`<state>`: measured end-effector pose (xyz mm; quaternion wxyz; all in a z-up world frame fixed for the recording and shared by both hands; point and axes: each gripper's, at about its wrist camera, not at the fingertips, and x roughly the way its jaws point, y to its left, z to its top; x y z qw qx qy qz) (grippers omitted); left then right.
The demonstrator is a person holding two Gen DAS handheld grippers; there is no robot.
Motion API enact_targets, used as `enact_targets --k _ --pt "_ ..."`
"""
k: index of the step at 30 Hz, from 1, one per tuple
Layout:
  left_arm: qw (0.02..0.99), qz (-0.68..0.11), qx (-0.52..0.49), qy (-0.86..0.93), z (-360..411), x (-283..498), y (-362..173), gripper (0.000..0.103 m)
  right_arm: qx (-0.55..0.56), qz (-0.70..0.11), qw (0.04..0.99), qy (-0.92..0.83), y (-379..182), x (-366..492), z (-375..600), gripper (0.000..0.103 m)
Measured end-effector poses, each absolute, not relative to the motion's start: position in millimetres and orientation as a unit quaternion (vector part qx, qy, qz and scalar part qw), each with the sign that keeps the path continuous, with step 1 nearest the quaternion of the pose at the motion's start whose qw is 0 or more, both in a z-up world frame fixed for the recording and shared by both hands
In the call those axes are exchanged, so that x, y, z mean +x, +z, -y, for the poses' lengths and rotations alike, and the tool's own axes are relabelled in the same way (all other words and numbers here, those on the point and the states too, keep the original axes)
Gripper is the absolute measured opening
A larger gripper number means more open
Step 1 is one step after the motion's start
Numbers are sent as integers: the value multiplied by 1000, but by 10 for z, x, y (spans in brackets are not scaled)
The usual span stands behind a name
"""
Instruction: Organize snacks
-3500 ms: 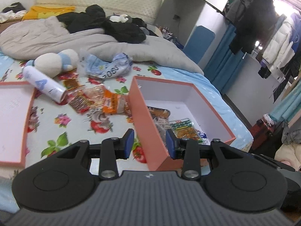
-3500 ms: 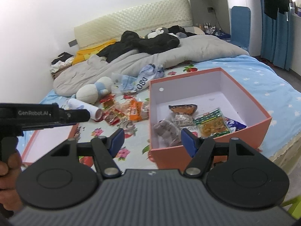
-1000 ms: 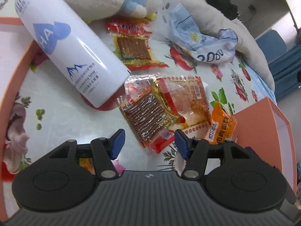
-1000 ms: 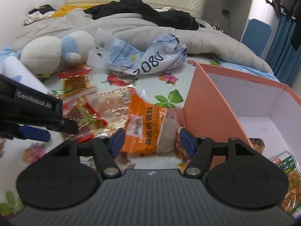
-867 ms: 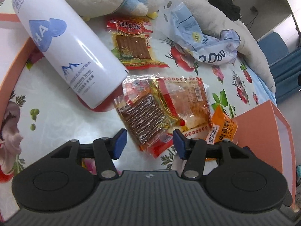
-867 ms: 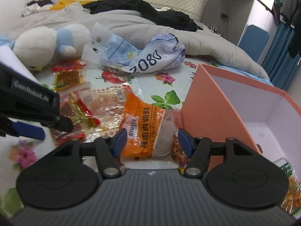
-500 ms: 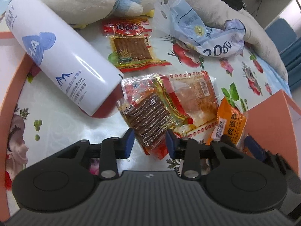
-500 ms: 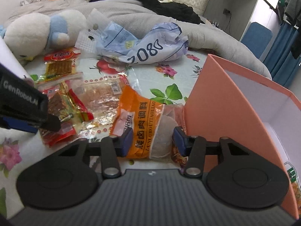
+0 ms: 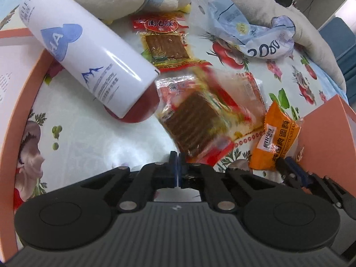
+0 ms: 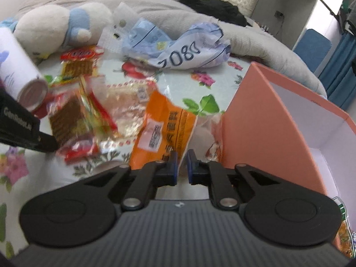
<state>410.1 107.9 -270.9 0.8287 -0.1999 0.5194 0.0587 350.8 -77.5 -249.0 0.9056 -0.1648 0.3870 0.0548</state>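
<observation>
white spray can (image 9: 89, 51) lies far left on the bed; left gripper (image 9: 178, 166) has just closed, pinching the brown snack pack (image 9: 193, 122); right gripper (image 10: 180, 166) has just closed, clamping the orange packet (image 10: 164, 131) beside the orange box (image 10: 267, 120).

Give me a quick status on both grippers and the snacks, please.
Left gripper just closed on brown snack pack. Right gripper just closed on orange packet. Box right alongside.

a home bedroom: bed (image 10: 111, 160) with floral sheet, grey duvet (image 10: 255, 37), plush toy (image 10: 55, 26).
</observation>
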Motion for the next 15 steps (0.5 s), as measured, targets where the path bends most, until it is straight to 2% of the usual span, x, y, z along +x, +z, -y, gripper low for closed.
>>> enact_targets --k 5,12,15 --pt "829 -521 -195 57 -1049 4008 -2691 0 -145 -406 900 69 -2549 3393 822 7" --pt "830 -511 -220 38 -1110 3826 -2650 1 -117 -394 908 81 -2442 3196 875 9" --pt "830 -505 -233 23 -1130 3792 -2607 2 -72 -378 919 83 -2347 3165 963 10"
